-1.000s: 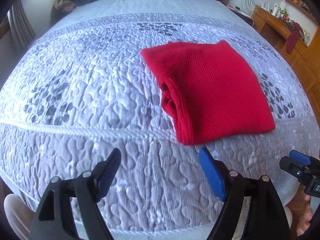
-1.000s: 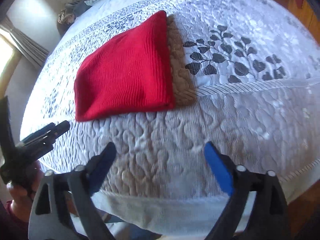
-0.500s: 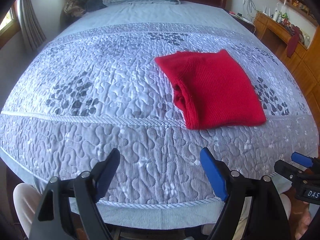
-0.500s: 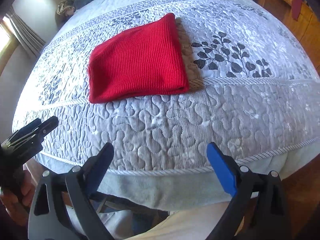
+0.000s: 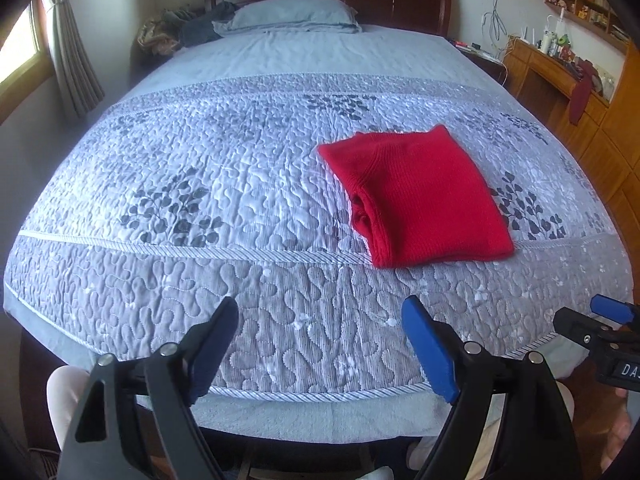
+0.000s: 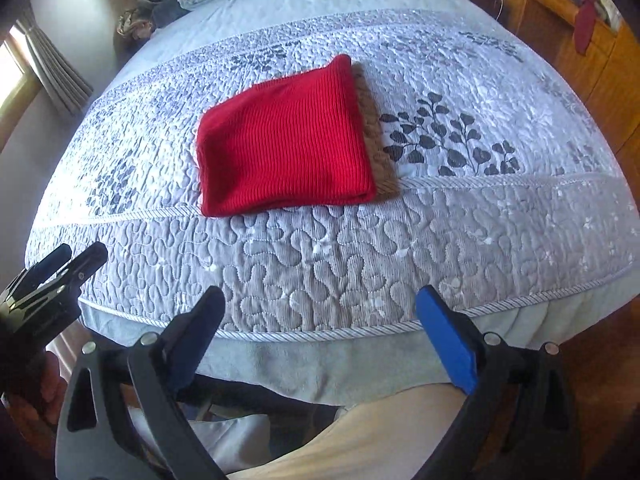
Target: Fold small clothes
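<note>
A red knit garment [image 5: 416, 196] lies folded into a flat rectangle on the quilted bed, right of centre; it also shows in the right wrist view [image 6: 280, 140]. A brown knit piece [image 6: 378, 136] pokes out from under its right edge. My left gripper [image 5: 320, 344] is open and empty, held over the foot edge of the bed, well short of the garment. My right gripper [image 6: 320, 332] is open and empty, also back at the foot edge. Each gripper shows at the side of the other's view, the right one [image 5: 600, 324] and the left one [image 6: 52, 276].
The grey quilted bedspread [image 5: 200, 208] covers the bed. A pillow [image 5: 292, 16] and a heap of dark clothes [image 5: 180, 32] lie at the headboard. A wooden desk with clutter [image 5: 560, 64] stands along the right wall. A curtained window [image 5: 40, 52] is on the left.
Both grippers have pulled back from the folded red garment toward the foot of the bed, so more of the bed and room shows. The garment has stayed in place.
</note>
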The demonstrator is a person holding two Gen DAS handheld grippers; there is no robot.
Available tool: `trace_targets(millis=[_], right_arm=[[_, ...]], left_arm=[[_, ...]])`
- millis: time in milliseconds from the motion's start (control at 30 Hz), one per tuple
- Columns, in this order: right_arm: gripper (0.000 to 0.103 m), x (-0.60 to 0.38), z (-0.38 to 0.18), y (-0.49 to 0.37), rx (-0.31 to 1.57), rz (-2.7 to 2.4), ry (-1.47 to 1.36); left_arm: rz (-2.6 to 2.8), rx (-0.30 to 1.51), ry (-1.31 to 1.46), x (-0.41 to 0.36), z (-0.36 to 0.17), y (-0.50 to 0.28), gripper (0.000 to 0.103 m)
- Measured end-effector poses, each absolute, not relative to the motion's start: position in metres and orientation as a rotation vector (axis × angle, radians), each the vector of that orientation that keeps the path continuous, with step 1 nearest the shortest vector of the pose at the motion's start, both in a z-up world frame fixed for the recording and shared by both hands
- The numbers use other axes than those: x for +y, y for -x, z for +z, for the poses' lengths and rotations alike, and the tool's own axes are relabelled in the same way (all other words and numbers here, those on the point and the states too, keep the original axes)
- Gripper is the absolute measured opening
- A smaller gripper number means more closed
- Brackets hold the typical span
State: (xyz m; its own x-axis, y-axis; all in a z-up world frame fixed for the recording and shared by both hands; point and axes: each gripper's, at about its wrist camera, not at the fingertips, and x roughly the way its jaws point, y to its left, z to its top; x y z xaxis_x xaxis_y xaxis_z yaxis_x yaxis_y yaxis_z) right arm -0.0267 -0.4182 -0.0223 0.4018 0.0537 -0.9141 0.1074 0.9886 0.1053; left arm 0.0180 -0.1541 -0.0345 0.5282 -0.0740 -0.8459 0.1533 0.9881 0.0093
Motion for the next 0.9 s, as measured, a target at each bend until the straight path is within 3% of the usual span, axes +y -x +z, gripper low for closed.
trace_targets(millis=[900], right_arm=[[0.097,-0.4162,-0.0213,0.0246,1.154,-0.012,-0.166]], left_arm=[[-0.123,0.994,-0.116,-0.1579,-0.0278,-0.0170,0.085]])
